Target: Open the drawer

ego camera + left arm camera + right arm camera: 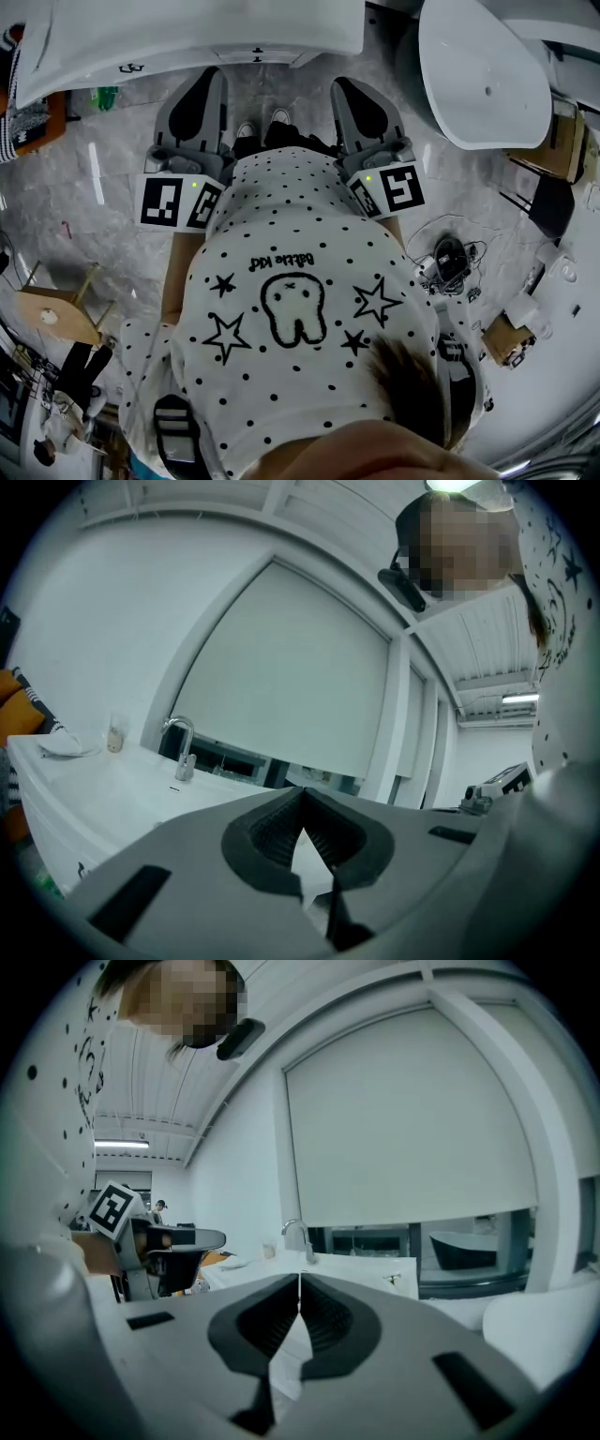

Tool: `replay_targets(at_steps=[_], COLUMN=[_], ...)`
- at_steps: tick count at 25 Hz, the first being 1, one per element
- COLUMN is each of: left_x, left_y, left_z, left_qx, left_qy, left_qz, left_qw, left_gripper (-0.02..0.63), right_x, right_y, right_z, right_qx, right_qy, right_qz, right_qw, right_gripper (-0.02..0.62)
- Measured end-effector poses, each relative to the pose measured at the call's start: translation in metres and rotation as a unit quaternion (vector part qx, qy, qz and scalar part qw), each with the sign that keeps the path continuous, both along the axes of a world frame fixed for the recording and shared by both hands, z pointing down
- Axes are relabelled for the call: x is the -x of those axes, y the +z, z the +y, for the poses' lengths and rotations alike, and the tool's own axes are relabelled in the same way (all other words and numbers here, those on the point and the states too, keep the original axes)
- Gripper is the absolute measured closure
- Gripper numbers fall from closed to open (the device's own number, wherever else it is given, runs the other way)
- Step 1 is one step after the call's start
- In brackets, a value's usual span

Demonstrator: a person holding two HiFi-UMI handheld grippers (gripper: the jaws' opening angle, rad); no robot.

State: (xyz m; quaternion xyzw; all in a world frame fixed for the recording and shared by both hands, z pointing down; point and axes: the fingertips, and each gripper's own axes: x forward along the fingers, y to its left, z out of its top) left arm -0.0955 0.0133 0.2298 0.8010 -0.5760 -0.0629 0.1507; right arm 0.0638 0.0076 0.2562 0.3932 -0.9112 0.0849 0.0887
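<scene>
Approach stage: left gripper (212, 81) and right gripper (343, 86), both pinched together on nothing, sit short of the counter (187, 28) front edge; next, spread one and reach for the drawer.

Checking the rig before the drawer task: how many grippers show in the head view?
2. The left gripper is at the person's left and the right gripper at the right. Both are shut, empty, and point toward the white sink counter. None seems hidden.
</scene>
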Motion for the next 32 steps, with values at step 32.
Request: replay_targets(at_steps=[32], left_x=[0.008], left_y=[-0.008], left_z=[-0.016], left_qx=[-0.011], left_qy=[-0.005], left_qz=[-0.013], left_qw=[0.9998], left_gripper=[0.601], right_x=[-0.010], right_y=[-0.005], right_z=[-0.020], right_qx=[-0.018], right_qy=[0.035], right_qz=[-0.020], right_qw=[0.999], right_gripper=[0.581])
